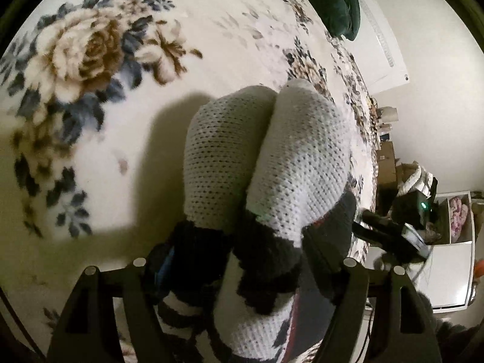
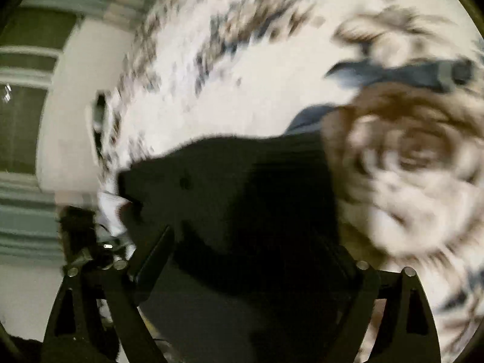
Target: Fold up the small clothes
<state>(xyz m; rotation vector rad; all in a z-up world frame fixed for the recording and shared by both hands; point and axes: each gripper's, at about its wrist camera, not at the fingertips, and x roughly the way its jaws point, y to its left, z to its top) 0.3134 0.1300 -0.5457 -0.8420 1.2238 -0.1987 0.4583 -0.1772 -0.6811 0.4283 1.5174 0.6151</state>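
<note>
Your left gripper is closed on a pair of white knit socks with dark cuffs; the socks lie side by side between its fingers, toes pointing away, above the floral blanket. A green cushion sits at the blanket's far edge. Your right gripper appears in its own blurred view with fingers spread wide; a dark mass fills the gap, and I cannot tell whether it is gripped.
</note>
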